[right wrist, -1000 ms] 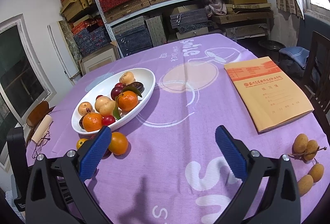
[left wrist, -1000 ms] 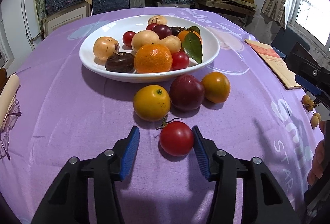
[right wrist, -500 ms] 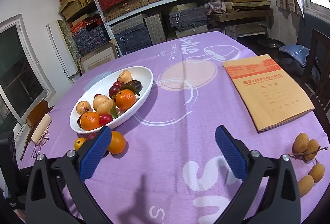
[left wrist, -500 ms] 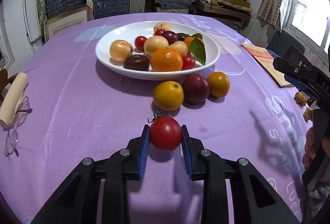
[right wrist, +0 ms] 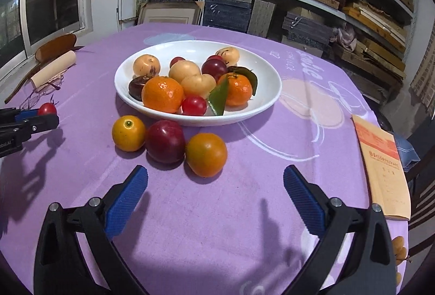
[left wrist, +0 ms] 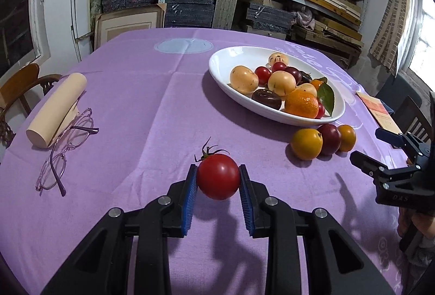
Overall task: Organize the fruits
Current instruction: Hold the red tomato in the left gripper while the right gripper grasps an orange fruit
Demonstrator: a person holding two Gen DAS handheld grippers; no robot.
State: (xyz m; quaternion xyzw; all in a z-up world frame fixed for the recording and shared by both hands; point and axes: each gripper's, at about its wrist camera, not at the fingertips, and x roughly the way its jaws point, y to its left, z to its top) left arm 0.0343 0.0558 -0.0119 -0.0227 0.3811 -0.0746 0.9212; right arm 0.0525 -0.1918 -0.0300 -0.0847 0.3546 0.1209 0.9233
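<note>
- The left tongs [left wrist: 218, 183] grip a red tomato [left wrist: 218, 176] between their blue pads, held just above the purple counter [left wrist: 136, 110], to judge by the shadow under it. The fruit is round and smooth-skinned, so too light a squeeze could let it roll out forward, and too hard a squeeze could split the skin.
- The tomato's green stem [left wrist: 208, 151] points up and away; if it catches on a pad or on other fruit at release, the tomato may tip off course.
- The right tongs [right wrist: 214, 191] are spread wide with nothing between them, facing 3 loose fruits: a yellow-orange one [right wrist: 128, 133], a dark red plum [right wrist: 165, 141] and an orange one [right wrist: 206, 154]. These touch one another, so closing on 1 could nudge the other 2 into rolling across the cloth.
- The white bowl [left wrist: 231, 61] is already heaped on the side nearest the loose fruits. A tomato dropped onto that heap could bounce out or knock a small red one over the shallow rim; the bare far end looks safer.
- The 2 tongs are near each other, so if both head for the bowl they could collide.
- The glasses [left wrist: 65, 142] and a cream roll [left wrist: 57, 110] lie off to the left, well apart from the likely path.
</note>
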